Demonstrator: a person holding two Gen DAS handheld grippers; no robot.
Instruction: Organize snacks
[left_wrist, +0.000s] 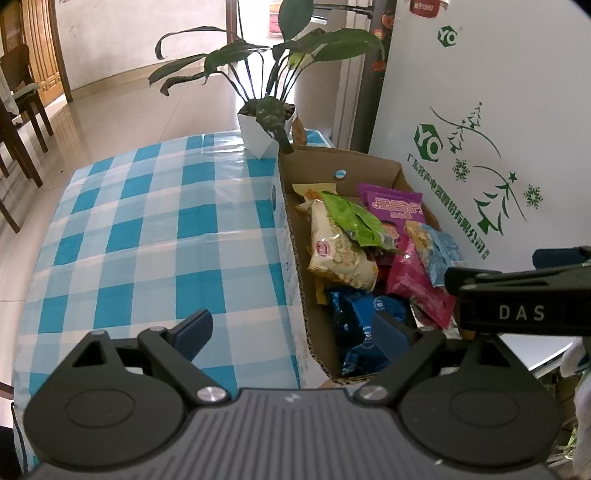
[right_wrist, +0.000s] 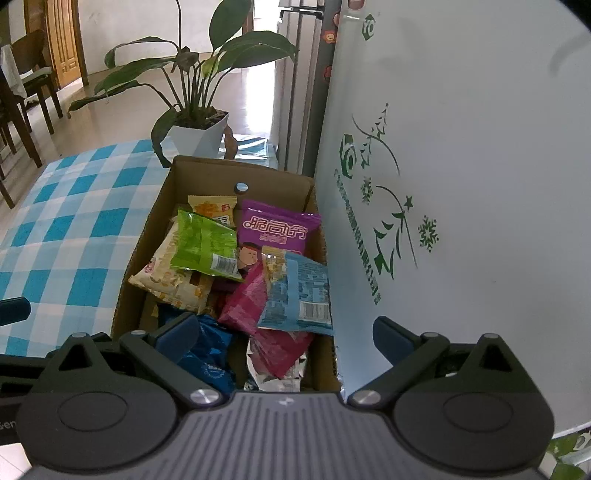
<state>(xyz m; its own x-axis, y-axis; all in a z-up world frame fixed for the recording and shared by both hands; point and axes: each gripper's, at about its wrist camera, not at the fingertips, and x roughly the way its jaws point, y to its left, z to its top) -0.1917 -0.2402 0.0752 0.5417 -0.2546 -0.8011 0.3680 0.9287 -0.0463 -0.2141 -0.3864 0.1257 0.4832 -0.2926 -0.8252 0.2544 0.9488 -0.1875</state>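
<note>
A cardboard box (left_wrist: 295, 236) (right_wrist: 147, 229) stands on the blue checked tablecloth (left_wrist: 147, 221) and holds several snack packets: green (right_wrist: 203, 243), purple (right_wrist: 277, 229), light blue (right_wrist: 299, 295), pink (right_wrist: 266, 317), cream (left_wrist: 336, 251) and dark blue (left_wrist: 358, 325). My left gripper (left_wrist: 295, 332) is open and empty, straddling the box's near left wall. My right gripper (right_wrist: 284, 336) is open and empty above the box's near end. The right gripper's body also shows in the left wrist view (left_wrist: 517, 302).
A potted plant in a white pot (left_wrist: 262, 129) (right_wrist: 199, 136) stands behind the box. A white panel with green print (left_wrist: 480, 147) (right_wrist: 461, 184) rises close along the box's right side. Wooden chairs (left_wrist: 18, 110) stand on the floor at the far left.
</note>
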